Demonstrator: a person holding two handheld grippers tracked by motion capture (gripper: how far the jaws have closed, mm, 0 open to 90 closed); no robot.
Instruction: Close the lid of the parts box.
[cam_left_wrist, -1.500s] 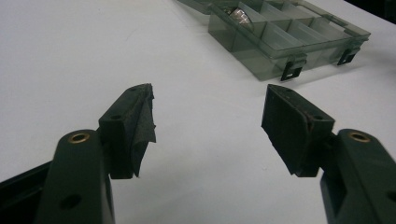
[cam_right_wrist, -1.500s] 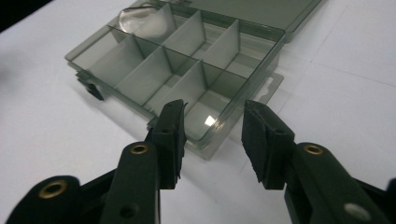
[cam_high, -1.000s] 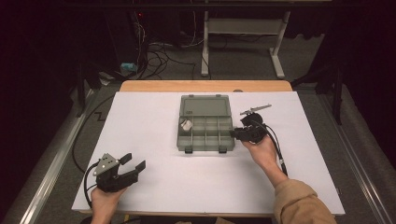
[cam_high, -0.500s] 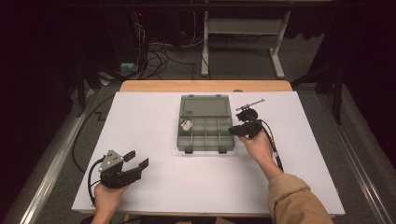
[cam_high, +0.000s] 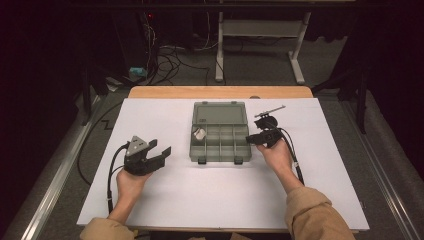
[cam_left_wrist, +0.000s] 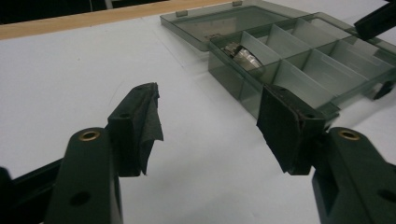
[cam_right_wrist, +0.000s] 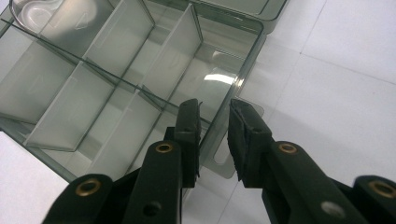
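**Box mid-desk, tools at its sides**

Your box (cam_high: 220, 145) sits mid-desk (cam_high: 165, 195), lid (cam_high: 220, 113) open behind it. A small item (cam_high: 200, 133) lies in its back-left compartment. Your right tool (cam_high: 256, 139) is at the box's right wall; your left tool (cam_high: 162, 152) sits well left.

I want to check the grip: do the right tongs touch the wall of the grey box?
Cannot tell. In the right gripper view the right tongs straddle the side wall of the compartment box with a narrow gap between the jaws, but contact with the wall is not plain.
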